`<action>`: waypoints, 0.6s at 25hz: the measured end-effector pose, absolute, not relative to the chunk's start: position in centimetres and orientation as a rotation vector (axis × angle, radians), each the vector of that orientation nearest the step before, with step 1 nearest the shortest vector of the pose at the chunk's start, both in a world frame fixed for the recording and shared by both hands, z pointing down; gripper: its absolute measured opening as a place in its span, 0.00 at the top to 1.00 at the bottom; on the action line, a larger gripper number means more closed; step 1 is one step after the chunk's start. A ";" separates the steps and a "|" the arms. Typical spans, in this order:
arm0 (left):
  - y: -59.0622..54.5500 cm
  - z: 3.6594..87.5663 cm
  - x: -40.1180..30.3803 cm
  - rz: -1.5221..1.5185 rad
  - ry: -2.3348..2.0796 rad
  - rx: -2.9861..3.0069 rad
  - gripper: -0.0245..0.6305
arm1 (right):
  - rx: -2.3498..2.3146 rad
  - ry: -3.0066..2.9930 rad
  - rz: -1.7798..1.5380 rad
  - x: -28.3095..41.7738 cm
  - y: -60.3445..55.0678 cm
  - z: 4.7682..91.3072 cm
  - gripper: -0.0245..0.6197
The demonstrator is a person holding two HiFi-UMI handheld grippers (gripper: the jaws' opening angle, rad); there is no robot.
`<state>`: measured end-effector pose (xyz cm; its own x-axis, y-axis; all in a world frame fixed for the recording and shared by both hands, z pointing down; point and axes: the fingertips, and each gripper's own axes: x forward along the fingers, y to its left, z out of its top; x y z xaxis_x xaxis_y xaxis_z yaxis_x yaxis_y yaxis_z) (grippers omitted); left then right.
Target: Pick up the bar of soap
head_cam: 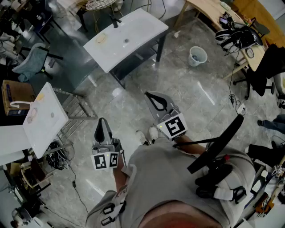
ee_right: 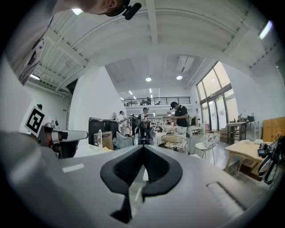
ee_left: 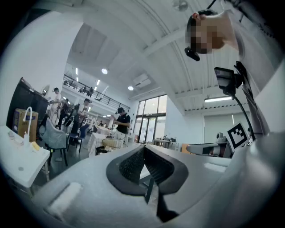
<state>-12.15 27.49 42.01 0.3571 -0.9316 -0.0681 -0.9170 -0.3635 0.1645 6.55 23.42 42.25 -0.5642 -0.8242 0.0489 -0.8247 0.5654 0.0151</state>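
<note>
Left tongs (head_cam: 102,121) closed, empty. Right tongs (head_cam: 150,97) closed too, nothing gripped. Both level above the floor (head_cam: 191,93), well apart from white washbasin (head_cam: 138,24).

Open workshop hall (mezzanine (ee_right: 149,102), wooden desk (head_cam: 207,10), freestanding sink (head_cam: 143,26))

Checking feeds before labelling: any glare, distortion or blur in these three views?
Head view: dim overall, light streaks glare on the glossy floor, white sink nearly washed out. Left gripper view: strong fisheye, black corners, mosaic patch top right, left gripper soft up close. Right gripper view: same fisheye and black corners, windows bright, right gripper slightly soft.
</note>
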 end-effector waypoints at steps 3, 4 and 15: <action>29.5 41.0 -9.4 -0.216 -1.717 2.529 0.97 | 1.463 -2.747 0.037 9.5 25.6 41.2 0.96; 30.1 40.7 -8.6 -0.232 -1.712 2.537 0.97 | 1.466 -2.752 0.045 10.3 26.2 41.1 0.96; 34.5 39.5 -4.8 -0.215 -1.623 2.668 0.97 | 1.463 -2.748 0.068 13.4 30.2 42.1 0.96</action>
